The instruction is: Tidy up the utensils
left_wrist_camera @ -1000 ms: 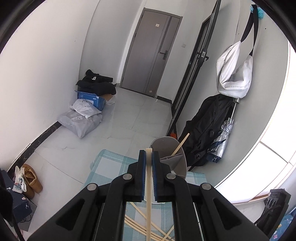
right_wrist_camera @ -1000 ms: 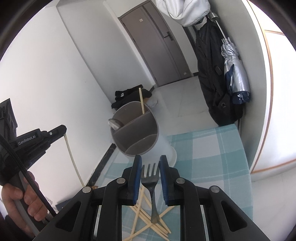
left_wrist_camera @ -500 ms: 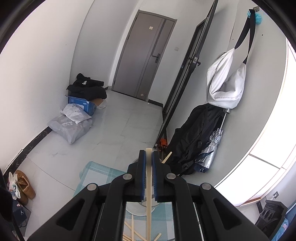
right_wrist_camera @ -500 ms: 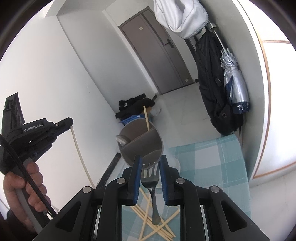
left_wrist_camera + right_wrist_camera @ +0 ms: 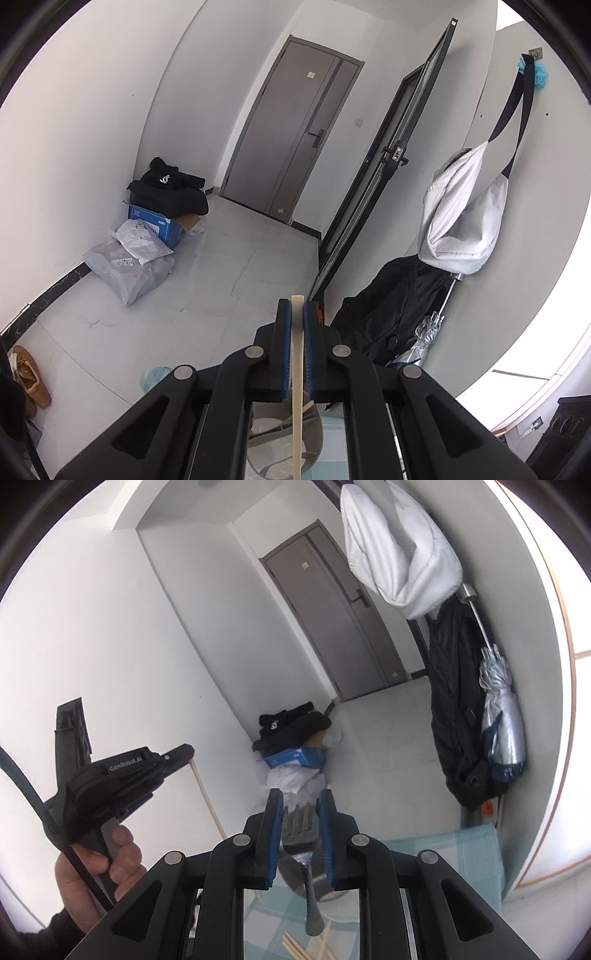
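Here, above the checked blue tablecloth and the round grey divided holder, the right gripper clamped a matte grey fork by its head, handle hanging, while the left gripper pinched a slim pale chopstick; each would best be lowered upright over its own compartment, clear of the loose chopsticks on the cloth

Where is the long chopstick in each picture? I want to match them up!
Left wrist view: the chopstick runs up the bottom middle, clamped in the left gripper.
Right wrist view: it hangs down at the left, a thin pale stick from the left gripper.
Shared landmark: the grey door.
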The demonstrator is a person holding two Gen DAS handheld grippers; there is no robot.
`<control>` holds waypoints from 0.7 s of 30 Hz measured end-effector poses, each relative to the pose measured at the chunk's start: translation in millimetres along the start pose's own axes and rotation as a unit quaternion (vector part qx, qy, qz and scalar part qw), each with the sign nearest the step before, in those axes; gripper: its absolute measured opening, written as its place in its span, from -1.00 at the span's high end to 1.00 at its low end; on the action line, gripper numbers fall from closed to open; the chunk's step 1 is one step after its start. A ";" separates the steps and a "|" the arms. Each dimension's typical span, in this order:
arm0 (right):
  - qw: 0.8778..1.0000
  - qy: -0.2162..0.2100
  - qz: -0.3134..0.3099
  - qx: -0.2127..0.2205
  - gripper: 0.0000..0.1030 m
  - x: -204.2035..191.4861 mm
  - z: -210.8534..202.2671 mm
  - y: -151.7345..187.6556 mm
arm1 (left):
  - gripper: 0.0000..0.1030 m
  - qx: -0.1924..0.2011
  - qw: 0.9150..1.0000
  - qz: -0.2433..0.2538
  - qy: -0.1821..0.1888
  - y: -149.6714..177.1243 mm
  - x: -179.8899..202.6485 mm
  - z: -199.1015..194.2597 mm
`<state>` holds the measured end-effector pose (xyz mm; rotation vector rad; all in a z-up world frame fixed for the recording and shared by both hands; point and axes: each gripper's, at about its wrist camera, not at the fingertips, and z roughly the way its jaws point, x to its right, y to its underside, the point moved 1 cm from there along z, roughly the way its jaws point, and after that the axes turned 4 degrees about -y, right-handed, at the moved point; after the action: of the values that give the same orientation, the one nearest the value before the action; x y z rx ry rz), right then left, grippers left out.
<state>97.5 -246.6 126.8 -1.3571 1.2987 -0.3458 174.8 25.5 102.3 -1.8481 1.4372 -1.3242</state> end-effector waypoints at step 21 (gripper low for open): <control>1.000 -0.002 -0.019 -0.001 0.64 7.4 123.6 -51.2 | 0.94 0.098 0.993 0.059 0.023 -1.1 -9.3 58.3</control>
<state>224.7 -204.6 130.3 -1.3858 1.2718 -0.3670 226.4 22.7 73.7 -1.5935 1.3630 -1.4039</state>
